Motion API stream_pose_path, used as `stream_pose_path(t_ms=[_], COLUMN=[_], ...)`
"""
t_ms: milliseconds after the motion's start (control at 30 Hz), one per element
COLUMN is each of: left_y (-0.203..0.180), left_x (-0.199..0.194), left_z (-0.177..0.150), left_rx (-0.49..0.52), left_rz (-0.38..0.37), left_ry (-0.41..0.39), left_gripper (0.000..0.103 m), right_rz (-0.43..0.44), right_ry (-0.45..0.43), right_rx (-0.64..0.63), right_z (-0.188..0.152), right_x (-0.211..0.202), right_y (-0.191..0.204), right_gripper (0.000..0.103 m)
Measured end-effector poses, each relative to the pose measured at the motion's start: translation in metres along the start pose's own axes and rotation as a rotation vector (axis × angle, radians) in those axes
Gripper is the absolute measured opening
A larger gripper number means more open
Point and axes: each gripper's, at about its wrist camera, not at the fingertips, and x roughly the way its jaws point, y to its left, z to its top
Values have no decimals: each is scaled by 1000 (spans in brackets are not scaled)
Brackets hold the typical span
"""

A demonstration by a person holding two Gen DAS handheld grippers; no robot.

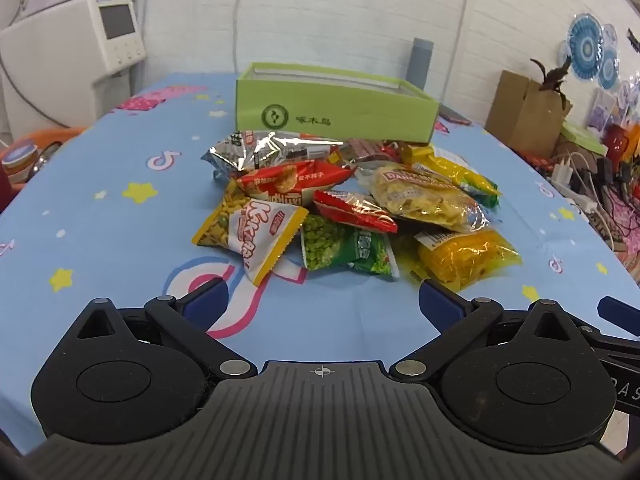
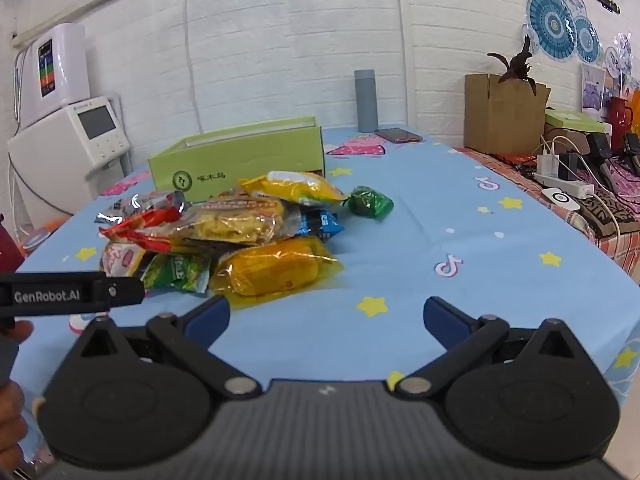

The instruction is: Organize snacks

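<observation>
Shiny crinkly plastic is seen on the snack bags point(image 1: 352, 208) ahead of the left gripper point(image 1: 322, 300). Soft printed cloth point(image 2: 440, 216) is spread below. Matt cardboard forms the green box point(image 1: 334, 114).

A table point(image 2: 460, 216) is covered by a light blue cloth printed with yellow stars, pink shapes and music-note logos. A green open-topped box point(image 1: 334, 114) is set toward the far side. Just in front of it, a loose pile of snack packets point(image 1: 352, 208) is heaped on the cloth, some overlapping. A small green packet point(image 2: 370, 202) is seen just beside the pile. Behind the box, a grey cylinder point(image 2: 366, 100) is stood upright, and a phone point(image 2: 399, 135) is laid flat near it.
</observation>
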Motion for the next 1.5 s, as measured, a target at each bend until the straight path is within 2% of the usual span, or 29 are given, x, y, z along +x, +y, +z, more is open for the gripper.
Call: stream_pose_path(t_ms=[333,500,633,1100,1400,1500], left_y=[-2,-2,-2,1,-1,-1], left_x=[3,3,4,16,18,15], left_z=[-1,-1,-2,-2,-2,-2], left_rx=[2,0,0,-12,-4,-5], left_rz=[-3,-8,-9,-11,-6,-12], left_ry=[8,6,6,59,74,57], left_gripper=[94,94,94,94,94,94], right_rz=[-18,-88,-101,-86,-81,-83], right_ry=[-1,-30,-19,26,37,33], right_rx=[6,-2,-3,-11,-15,-23], right_z=[-2,-2,-3,-7,-8,-8], right_x=[2,1,6,20,23,21], right_y=[-4,-4,-5,-2,-2,0], right_gripper=[103,103,103,103,103,103])
